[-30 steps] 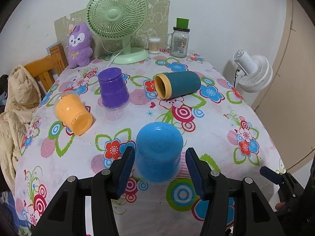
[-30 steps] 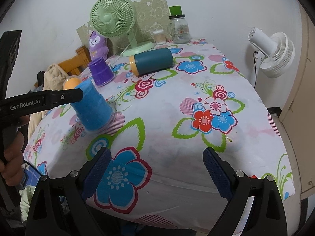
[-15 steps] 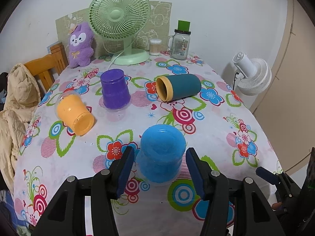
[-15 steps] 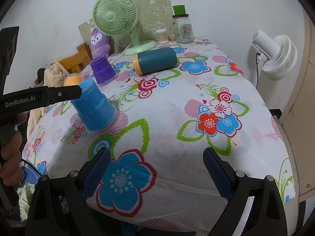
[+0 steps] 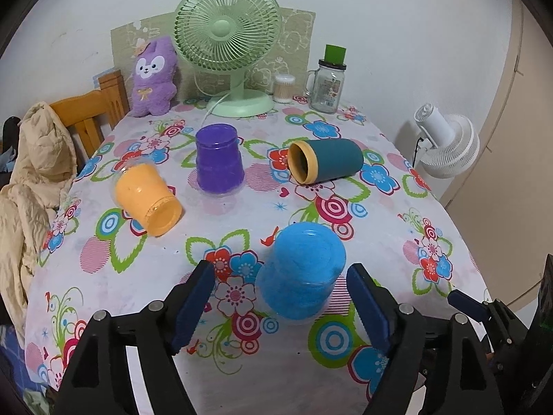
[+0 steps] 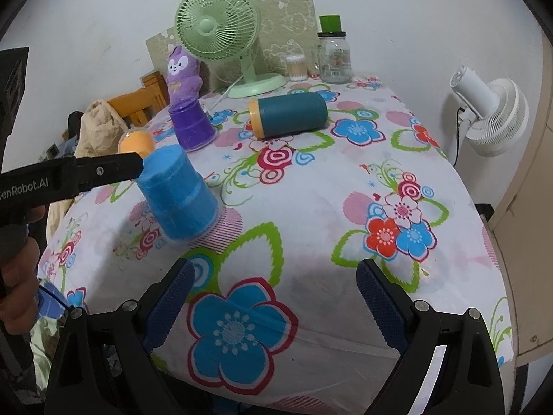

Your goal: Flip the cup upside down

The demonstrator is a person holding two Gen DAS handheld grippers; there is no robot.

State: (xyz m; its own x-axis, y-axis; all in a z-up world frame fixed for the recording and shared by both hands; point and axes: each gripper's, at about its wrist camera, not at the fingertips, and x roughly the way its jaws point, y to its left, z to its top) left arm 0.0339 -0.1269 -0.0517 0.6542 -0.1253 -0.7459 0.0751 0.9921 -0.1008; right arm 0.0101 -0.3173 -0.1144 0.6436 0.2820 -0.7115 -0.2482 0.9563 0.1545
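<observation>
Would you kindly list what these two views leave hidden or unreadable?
- Orange cup: right wrist view, mostly hidden by the left gripper's finger and the blue cup.
- Blue cup's rim: face down on the tablecloth, inside unseen.
- Jar label: too small to read in either view.
- Chair: left wrist view, draped by a coat.

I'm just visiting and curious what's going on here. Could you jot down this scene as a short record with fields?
setting: table with flowered cloth
upside-down cups: fuzzy blue plastic cup, fuzzy purple plastic cup
cups on their side: orange plastic cup, teal cylinder cup with yellow rim
left gripper: open, fingers either side of the blue cup, not touching
right gripper: open, holding nothing
backdrop: green desk fan, purple plush toy
</observation>
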